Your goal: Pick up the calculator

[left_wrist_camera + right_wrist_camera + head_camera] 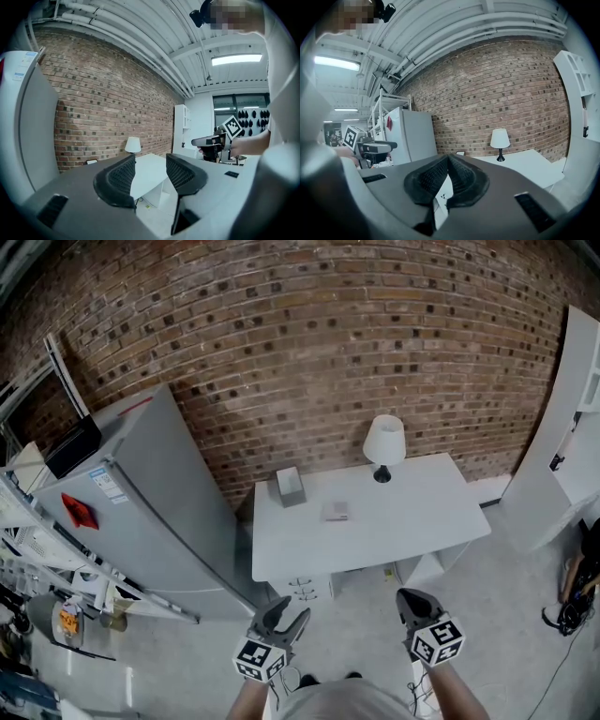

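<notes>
Containers: grey box (290, 486) stands at rear-left of white surface (422, 521); contents not discernible. What appears to be a small white drawer unit (305, 589) sits under the surface's near edge, left of ctr; contents not discernible. Rack (37, 549) at far left of head view carries misc. items, too small to identify; grey fridge (141, 512) stands between rack and surface.

Task item: calculator (336, 511) lies flat on surface, approx. mid-depth, left of ctr; near the grey box, to its right and nearer the front edge, not touching it. Lamp (383, 446) stands at rear edge, right of calculator, apart from it.

Tongs vs. calculator: both tongs sit low in head view, short of the surface's near edge, over the floor (506, 615); neither touches calculator or surface. Left tongs (283, 617) are below and left of calculator; right tongs (410, 598) are below and right of it; calculator lies ahead, roughly between the two, well apart from each.

Tongs state: left tongs w/ pads spread, nothing between them; only the surface's corner shows through the gap, far off. Right tongs w/ pads pressed together at the tips, nothing pinched.
</notes>
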Tool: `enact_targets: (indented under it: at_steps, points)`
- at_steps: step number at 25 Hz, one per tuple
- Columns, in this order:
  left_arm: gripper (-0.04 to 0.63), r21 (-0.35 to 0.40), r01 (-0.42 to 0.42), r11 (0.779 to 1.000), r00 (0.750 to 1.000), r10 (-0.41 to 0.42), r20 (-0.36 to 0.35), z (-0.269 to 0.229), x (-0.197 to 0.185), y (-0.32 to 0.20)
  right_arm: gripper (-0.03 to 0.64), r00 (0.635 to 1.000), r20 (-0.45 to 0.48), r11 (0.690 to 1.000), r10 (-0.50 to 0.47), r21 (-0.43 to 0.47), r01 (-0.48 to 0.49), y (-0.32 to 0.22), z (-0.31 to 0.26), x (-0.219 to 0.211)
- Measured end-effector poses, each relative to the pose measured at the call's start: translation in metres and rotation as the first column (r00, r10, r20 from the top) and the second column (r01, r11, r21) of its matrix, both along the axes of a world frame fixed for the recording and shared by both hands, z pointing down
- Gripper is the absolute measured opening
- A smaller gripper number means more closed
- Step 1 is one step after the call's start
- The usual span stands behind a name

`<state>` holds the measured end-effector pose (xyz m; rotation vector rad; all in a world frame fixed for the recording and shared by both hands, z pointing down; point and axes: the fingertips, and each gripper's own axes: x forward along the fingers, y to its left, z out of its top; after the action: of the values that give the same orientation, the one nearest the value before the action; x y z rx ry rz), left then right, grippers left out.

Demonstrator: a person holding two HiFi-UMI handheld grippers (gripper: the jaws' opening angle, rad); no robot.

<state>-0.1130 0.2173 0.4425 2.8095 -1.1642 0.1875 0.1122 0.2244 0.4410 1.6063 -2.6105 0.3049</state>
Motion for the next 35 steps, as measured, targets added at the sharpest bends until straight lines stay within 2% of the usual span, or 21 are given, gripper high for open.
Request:
enact_targets:
  at_steps: [8,15,26,35]
  points:
    - [0.224,-0.012,0.012,1.0,1.0,-0.012,0.004,0.008,0.017,-0.005,0.012,1.0,0.004,1.0,0.025,-0.017,-0.025,-0.009,0.012,0.025]
    - [0.218,-0.036,0.017,0.999,0.999,-0.015,0.042,0.019,0.014,-0.034,0.011,0.999,0.004,0.998,0.043,-0.039,-0.042,-0.034,0.022,0.022]
    - [0.218,-0.023,-0.081,0.996,0.995,0.082,0.052,0.023,-0.009,-0.138,0.011,0.992,-0.046,0.992,0.114,-0.046,-0.116,-0.124,0.026,-0.005]
    - [0.216,-0.047,-0.212,0.976,0.974,0.215,0.068,0.033,-0.029,-0.225,0.012,0.978,-0.073,0.976,0.196,-0.083,-0.201,-0.196,0.031,-0.039]
